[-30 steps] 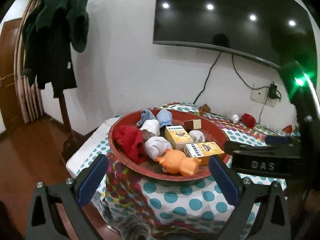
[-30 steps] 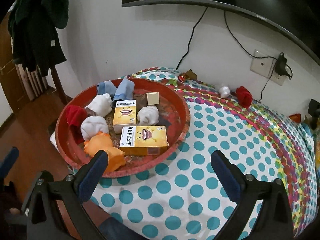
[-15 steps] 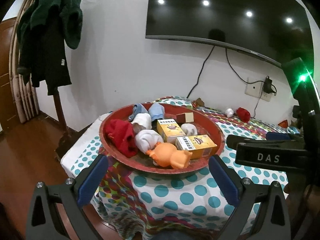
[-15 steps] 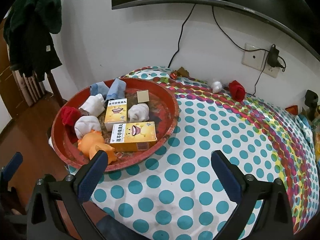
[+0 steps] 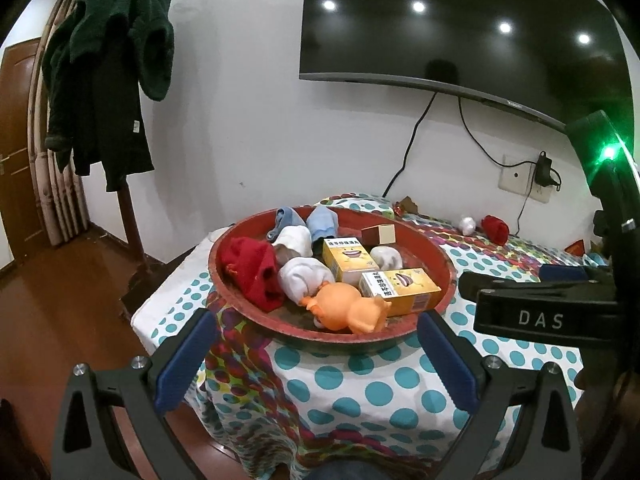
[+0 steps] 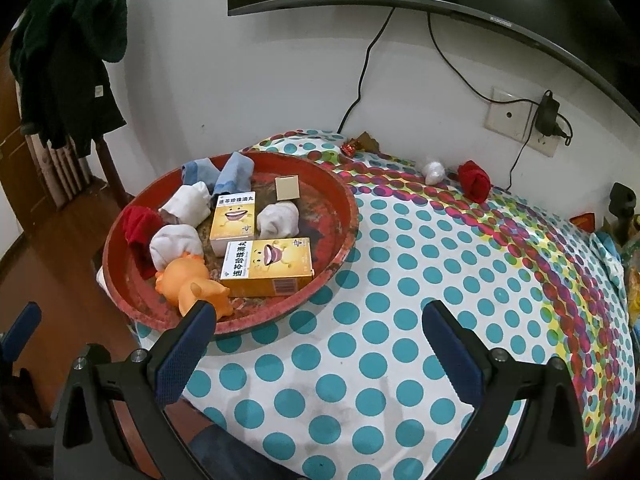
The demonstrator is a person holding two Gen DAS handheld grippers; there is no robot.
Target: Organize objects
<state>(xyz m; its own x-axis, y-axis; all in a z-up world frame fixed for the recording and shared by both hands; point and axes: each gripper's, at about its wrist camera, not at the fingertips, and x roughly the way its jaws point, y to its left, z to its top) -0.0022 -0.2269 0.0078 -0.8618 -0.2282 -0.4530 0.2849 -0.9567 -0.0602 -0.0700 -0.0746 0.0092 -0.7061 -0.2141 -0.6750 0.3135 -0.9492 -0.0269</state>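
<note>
A round red tray (image 6: 340, 196) (image 5: 444, 264) sits on the left end of a polka-dot table (image 6: 420, 280). It holds two yellow boxes (image 6: 266, 266) (image 5: 398, 290), an orange rubber toy (image 6: 188, 284) (image 5: 346, 308), rolled white, blue and red socks (image 6: 138, 222) (image 5: 252, 266) and a small brown box (image 6: 287, 187). A rolled red sock (image 6: 474, 180) and a white sock (image 6: 434, 171) lie on the table by the back wall. My left gripper (image 5: 316, 356) is open and empty in front of the tray. My right gripper (image 6: 316, 344) is open and empty above the table's front.
A coat rack with dark green clothes (image 5: 108, 80) stands left of the table. A TV (image 5: 440, 20) hangs on the wall with cables and a socket (image 6: 510, 114). The right gripper's body (image 5: 536, 304) shows at the right of the left wrist view. Clutter lies at the table's right edge (image 6: 624, 216).
Both grippers have pulled back and up from the tray, which now looks smaller and farther. Nothing on the tray or table has moved.
</note>
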